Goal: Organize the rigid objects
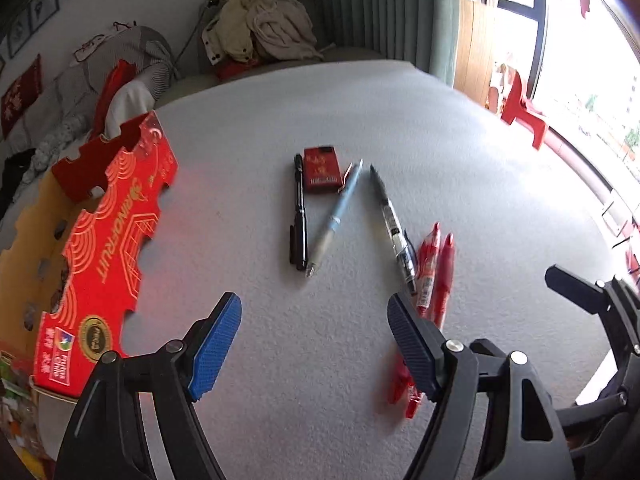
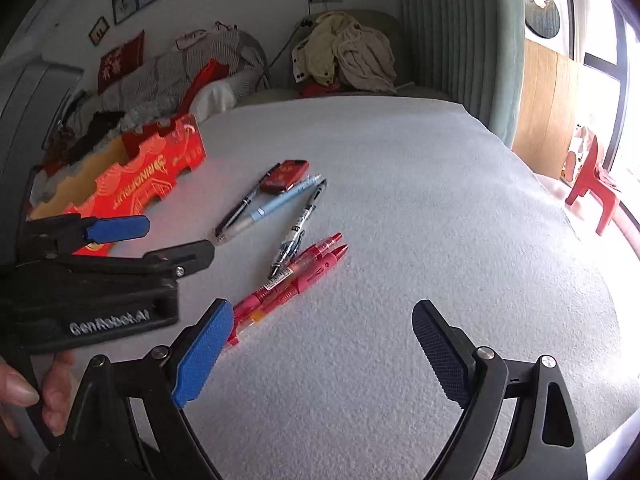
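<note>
Several pens lie on the white cloth table (image 1: 460, 152): a black pen (image 1: 299, 216), a light blue pen (image 1: 336, 216), a clear black-tipped pen (image 1: 390, 220) and two red pens (image 1: 436, 268) side by side. A small red box (image 1: 322, 170) rests at the pens' far ends. My left gripper (image 1: 312, 312) hovers open just short of them, empty, its right finger covering part of the red pens. My right gripper (image 2: 324, 316) is open and empty over bare cloth, right of the red pens (image 2: 304, 268). The left gripper (image 2: 168, 240) shows at that view's left.
A red printed fruit carton (image 1: 116, 240) lies open at the table's left edge. A hand (image 2: 24, 392) holds the left gripper's handle. Beyond the table are a clothes pile (image 1: 260, 24), a green curtain and a red plastic chair (image 2: 596, 184) by the window.
</note>
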